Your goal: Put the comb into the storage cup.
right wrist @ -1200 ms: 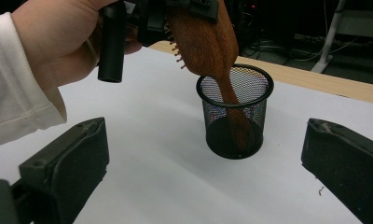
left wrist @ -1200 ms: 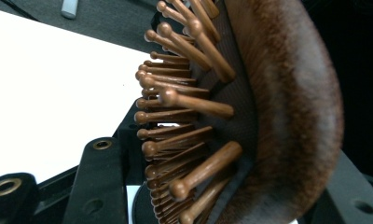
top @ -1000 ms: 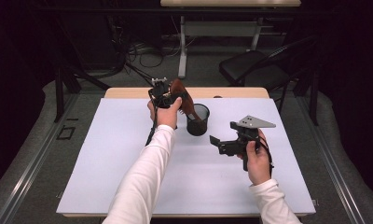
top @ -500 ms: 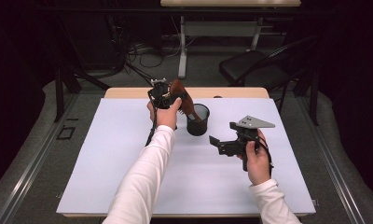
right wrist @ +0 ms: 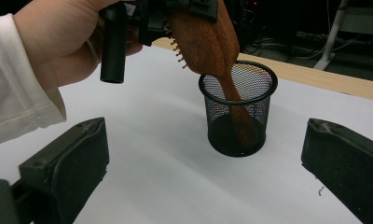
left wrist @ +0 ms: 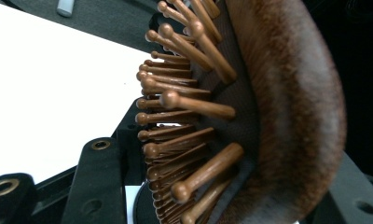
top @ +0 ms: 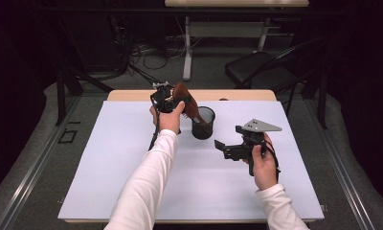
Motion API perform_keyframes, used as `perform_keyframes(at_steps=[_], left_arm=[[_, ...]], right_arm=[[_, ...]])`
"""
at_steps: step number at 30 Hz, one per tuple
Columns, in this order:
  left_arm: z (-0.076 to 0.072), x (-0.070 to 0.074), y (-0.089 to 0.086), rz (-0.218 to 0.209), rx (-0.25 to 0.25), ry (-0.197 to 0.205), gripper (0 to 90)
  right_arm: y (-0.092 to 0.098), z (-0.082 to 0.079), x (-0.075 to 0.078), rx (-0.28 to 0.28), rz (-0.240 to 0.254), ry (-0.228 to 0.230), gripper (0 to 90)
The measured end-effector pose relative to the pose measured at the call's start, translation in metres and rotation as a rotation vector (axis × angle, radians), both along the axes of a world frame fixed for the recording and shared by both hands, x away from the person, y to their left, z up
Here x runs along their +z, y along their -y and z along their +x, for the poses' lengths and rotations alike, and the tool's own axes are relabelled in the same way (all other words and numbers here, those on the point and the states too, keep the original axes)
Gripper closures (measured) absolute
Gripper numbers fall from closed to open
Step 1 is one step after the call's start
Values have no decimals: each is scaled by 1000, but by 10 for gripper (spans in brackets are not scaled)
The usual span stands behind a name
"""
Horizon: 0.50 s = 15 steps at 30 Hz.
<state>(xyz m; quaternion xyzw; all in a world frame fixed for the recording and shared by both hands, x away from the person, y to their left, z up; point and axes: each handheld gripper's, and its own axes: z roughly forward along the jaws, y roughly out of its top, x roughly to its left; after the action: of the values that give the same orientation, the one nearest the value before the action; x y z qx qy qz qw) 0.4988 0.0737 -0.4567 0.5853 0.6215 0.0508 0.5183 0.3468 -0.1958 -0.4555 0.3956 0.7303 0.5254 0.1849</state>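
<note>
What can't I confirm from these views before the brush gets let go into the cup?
- Hairbrush handle tip: the right gripper view blurs it behind the mesh cup, so contact with the bottom is unclear.
- Left gripper pads: the left gripper view shows the bristles close up, covering the contact.
- Brush head top: cut off by the right gripper view's upper edge.

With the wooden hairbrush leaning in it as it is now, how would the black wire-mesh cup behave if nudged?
The black wire-mesh cup looks light, being open mesh, so it would probably slide on the smooth white table. The wooden hairbrush, held by the left gripper, stands handle-down and tilted; its broad head above the rim could tip the cup if released.
</note>
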Motion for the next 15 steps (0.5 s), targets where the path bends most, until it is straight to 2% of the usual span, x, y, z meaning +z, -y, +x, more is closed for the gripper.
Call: perform_keyframes(at_steps=[5,10,15], left_arm=[[1,-4,-4,-13,-19,20,461],[2,-6,-7,-24,-29,22,459],[2,-7,-7,-21,-39,44,454]], right_arm=[[0,0,0,2,-2,1,5],[-1,0,0,3,-2,2,5],[-1,0,-1,5,-7,0,5]])
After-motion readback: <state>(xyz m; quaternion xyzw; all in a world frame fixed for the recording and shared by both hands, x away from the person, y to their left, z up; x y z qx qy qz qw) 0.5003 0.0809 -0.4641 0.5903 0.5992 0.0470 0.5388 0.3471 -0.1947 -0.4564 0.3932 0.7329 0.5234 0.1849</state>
